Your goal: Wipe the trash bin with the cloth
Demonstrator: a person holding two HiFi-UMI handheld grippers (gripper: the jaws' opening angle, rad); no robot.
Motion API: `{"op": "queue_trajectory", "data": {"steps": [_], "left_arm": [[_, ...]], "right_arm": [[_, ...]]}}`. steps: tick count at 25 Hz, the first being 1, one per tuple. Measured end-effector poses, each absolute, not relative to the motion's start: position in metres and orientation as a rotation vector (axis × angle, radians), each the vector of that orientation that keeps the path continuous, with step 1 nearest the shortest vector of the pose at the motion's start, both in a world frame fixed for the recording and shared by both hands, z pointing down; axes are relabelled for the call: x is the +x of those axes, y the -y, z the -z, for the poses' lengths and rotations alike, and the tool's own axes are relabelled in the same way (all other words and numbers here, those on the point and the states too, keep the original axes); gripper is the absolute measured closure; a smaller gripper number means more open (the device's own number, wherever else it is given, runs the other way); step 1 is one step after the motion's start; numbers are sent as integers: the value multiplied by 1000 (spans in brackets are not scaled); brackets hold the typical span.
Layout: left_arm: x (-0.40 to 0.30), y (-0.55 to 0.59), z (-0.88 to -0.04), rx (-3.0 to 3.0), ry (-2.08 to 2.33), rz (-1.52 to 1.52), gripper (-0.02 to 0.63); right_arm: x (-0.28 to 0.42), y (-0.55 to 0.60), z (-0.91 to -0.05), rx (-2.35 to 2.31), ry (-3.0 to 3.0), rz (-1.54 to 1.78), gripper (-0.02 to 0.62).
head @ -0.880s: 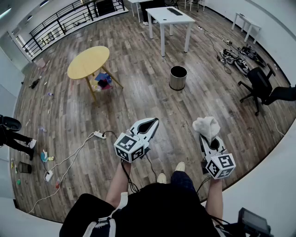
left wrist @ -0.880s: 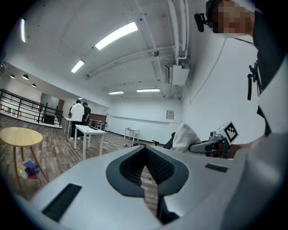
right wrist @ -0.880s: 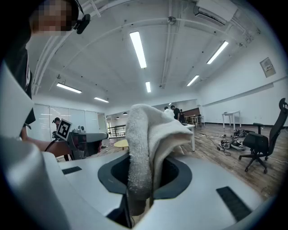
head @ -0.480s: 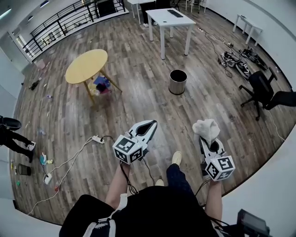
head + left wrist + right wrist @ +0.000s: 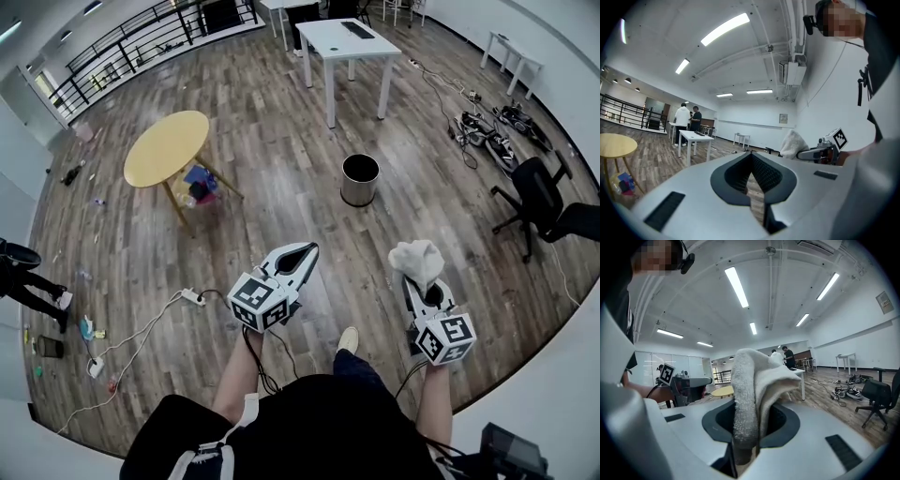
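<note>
A silver trash bin with a black rim stands upright on the wooden floor, well ahead of both grippers. A white cloth bunches out of my right gripper, whose jaws are shut on it. My left gripper is held at the same height to the left, jaws shut with nothing between them. The cloth and the right gripper also show in the left gripper view. Both grippers are raised above the floor, in front of the person's body.
A round yellow table with coloured things under it stands far left. A white desk is behind the bin. A black office chair and cables lie at the right. A power strip with cords crosses the floor at left.
The person has stepped forward: one foot moved ahead and the view shifted a little. Both grippers keep their pose, the cloth still held in the right one.
</note>
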State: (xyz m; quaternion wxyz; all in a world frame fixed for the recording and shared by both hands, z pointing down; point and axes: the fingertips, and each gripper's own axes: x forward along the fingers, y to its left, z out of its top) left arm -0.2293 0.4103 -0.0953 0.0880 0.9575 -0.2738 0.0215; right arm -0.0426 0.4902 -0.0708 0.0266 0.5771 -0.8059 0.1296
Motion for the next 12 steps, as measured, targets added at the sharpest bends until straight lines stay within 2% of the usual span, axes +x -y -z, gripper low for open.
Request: {"op": "queue_trajectory", "data": {"steps": [12], "left_arm": [[-158,-321,87,2820,868,-96,606]], "right_arm": [[33,-392,66,1738,2528,-426,512]]}}
